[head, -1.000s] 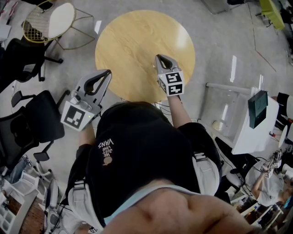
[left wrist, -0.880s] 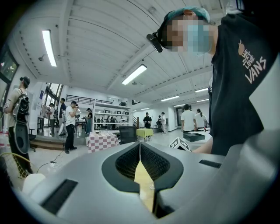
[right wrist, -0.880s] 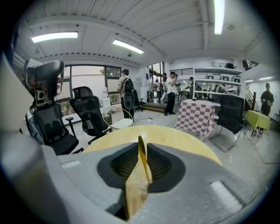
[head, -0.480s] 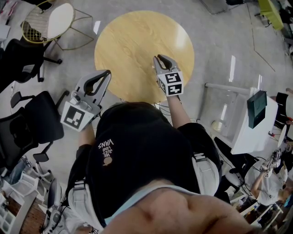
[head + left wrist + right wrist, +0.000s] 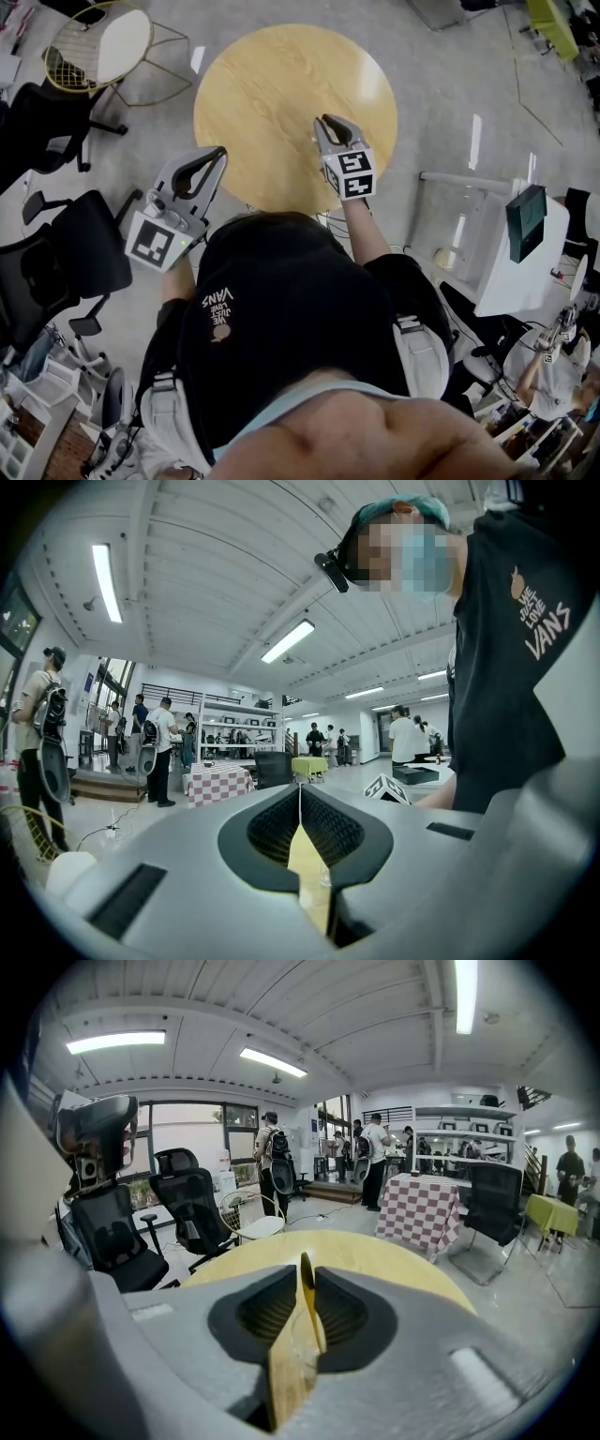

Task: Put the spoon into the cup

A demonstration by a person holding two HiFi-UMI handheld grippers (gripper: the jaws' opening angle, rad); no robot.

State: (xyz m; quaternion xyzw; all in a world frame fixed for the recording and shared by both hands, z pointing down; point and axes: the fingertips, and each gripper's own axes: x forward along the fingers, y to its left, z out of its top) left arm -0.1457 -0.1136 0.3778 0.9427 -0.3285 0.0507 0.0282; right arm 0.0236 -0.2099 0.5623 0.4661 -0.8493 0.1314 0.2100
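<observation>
Head view gives me the round light-wood worktop (image 5: pixel 281 84) bare: I can find neither spoon nor cup on it, nor in either gripper view, so I cannot say which way the spoon lies or how its long axis runs. My right gripper (image 5: pixel 325 120) hangs over the worktop's near edge, jaws pressed together on nothing. My left gripper (image 5: pixel 219 150) sits off the near-left rim, above the floor, jaws likewise together and empty. The right is the nearer one to the worktop. No container shows, so I judge the task not under way.
</observation>
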